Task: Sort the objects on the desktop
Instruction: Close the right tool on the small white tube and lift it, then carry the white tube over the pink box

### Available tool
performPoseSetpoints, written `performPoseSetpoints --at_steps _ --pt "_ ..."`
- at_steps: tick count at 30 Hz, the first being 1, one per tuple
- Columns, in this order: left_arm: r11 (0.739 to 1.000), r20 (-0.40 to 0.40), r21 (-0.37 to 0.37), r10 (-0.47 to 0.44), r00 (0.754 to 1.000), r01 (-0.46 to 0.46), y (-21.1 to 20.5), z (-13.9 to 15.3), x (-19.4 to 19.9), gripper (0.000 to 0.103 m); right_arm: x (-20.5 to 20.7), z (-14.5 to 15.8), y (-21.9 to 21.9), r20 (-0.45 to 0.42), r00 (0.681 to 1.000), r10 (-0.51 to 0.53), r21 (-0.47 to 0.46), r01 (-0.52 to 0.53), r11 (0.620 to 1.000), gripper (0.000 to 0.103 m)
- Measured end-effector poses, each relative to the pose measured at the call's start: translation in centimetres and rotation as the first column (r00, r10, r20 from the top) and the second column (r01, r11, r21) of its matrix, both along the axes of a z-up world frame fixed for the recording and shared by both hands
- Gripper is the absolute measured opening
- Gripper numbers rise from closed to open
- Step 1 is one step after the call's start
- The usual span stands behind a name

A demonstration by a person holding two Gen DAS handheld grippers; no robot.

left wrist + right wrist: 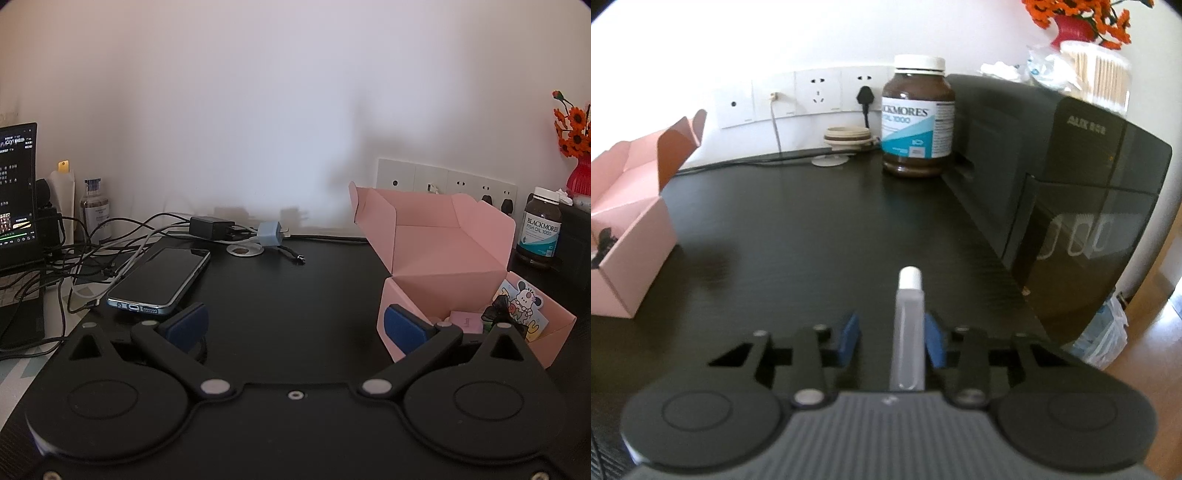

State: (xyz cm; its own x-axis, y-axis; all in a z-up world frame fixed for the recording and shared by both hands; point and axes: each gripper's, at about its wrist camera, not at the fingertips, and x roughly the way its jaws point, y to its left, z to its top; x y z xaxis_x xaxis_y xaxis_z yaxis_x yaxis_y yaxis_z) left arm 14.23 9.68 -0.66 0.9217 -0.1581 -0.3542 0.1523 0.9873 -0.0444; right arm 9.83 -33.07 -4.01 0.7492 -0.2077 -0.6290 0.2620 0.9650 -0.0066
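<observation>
While the left gripper (293,325) waited with jaws spread beside the pink box (443,258), the right gripper (892,338) carried a small clear tube (908,325), which lay against one pad with a gap on the other side; I could not tell if it was clamped. Next it probably needed moving left, over the box.

A Blackmores fish oil bottle (917,116) stands on the black counter (820,221) beside a black appliance (1067,192). Wall sockets (798,96) line the wall behind. Orange flowers (571,127) fill a red vase (580,176).

Desk (288,295): phone (160,278) at ten o'clock, open box (443,266) at two, bottle (540,227) behind the box.
</observation>
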Motion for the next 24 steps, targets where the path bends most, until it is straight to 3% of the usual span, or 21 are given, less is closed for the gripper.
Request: performPoseSetpoints --at_steps 5,12,21,24 --pt "1.000 0.002 0.002 -0.001 1.000 0.001 0.0 0.0 -0.1 0.103 -0.1 0.1 1.0 0.004 1.000 0.031 0.002 -0.031 1.000 0.017" --pt "1.000 -0.001 0.000 -0.004 1.000 0.004 0.0 0.0 0.0 0.103 0.2 0.5 2.0 0.043 0.998 0.050 0.047 -0.052 0.998 0.016" --pt "1.000 -0.005 0.003 -0.008 1.000 0.008 -0.1 0.0 0.1 0.103 -0.1 5.0 4.6 0.180 0.977 0.115 0.033 -0.122 0.992 0.016" --pt "1.000 -0.003 0.004 -0.007 1.000 0.007 -0.1 0.0 0.1 0.103 0.7 6.5 6.6 0.211 0.959 0.189 0.019 -0.198 0.980 0.016"
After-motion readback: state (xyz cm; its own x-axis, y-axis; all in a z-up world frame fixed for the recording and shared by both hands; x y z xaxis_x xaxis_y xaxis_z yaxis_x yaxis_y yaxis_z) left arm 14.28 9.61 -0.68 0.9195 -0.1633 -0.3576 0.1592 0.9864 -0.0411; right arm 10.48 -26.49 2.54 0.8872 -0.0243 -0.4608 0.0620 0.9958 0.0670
